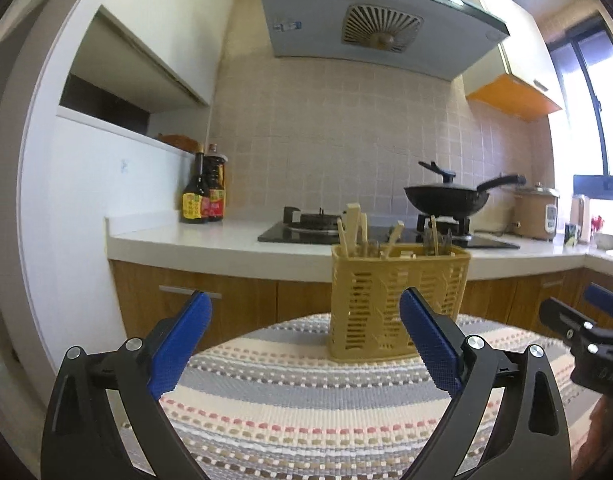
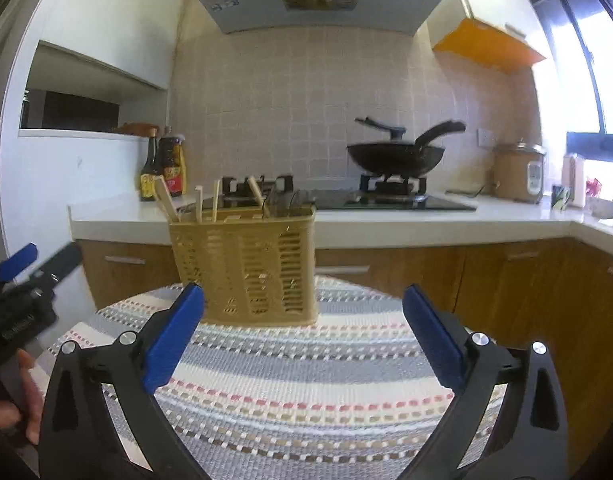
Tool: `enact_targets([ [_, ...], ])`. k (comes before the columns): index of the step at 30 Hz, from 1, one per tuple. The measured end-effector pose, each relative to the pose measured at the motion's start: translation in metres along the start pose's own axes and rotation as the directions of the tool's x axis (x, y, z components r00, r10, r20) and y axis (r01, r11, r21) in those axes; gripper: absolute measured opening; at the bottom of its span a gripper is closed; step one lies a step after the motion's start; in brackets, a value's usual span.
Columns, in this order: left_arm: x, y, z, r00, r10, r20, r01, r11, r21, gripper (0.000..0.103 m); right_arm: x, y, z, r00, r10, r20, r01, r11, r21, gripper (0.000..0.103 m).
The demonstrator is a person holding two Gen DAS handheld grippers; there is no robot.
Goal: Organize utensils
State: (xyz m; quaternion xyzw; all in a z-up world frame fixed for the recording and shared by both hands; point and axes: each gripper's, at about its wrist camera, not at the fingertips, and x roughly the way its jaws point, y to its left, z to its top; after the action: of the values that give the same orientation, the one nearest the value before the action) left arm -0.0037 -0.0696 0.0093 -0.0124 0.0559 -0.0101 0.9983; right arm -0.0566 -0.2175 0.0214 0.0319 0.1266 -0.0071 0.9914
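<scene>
utensil basket (image 1: 398, 300) upright on striped mat (image 1: 306, 392), both claws (image 1: 306, 336) (image 2: 304, 332) wide, empty

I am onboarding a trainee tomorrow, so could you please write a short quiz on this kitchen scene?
1. True or false: the left gripper holds a chopstick.
2. Multiple choice: the yellow utensil basket stands on A) the white countertop, B) the striped woven mat, C) the gas stove.
3. Fill in: the black wok sits on the stove's ____ burner.

Key: 1. False; both it and the right gripper are open and hold nothing. 2. B. 3. Right.
</scene>
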Motion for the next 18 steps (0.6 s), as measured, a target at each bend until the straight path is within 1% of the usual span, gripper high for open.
enact_targets([
  [3,0.004,-0.002,-0.003,0.999,-0.030,-0.023,0.030,1.000,0.001,0.092,0.008,0.000,-0.005,0.998,0.030,-0.047,-0.030,1.000,-0.002,0.095],
  [5,0.006,-0.003,-0.006,0.999,-0.029,-0.037,0.029,1.000,-0.002,0.092,0.014,0.000,-0.006,0.996,0.054,-0.076,-0.054,0.999,0.007,0.095],
  [7,0.009,-0.007,-0.011,0.997,-0.033,-0.066,0.034,0.999,0.022,0.092,0.016,-0.001,-0.007,0.995,0.046,-0.084,-0.045,0.999,0.006,0.095],
  [10,0.013,-0.012,-0.014,0.995,-0.041,-0.088,0.046,0.998,0.052,0.092,0.016,-0.001,-0.008,0.996,0.027,-0.083,-0.027,1.000,-0.001,0.095],
  [14,0.014,-0.016,-0.018,0.997,-0.003,-0.083,0.012,0.994,0.110,0.095,0.017,0.002,-0.008,0.996,0.013,-0.089,-0.015,1.000,-0.015,0.095],
  [18,0.018,-0.008,-0.018,0.995,0.003,-0.101,0.005,0.997,0.075,0.095,0.017,0.000,-0.007,0.996,-0.002,-0.088,0.000,1.000,-0.014,0.095],
])
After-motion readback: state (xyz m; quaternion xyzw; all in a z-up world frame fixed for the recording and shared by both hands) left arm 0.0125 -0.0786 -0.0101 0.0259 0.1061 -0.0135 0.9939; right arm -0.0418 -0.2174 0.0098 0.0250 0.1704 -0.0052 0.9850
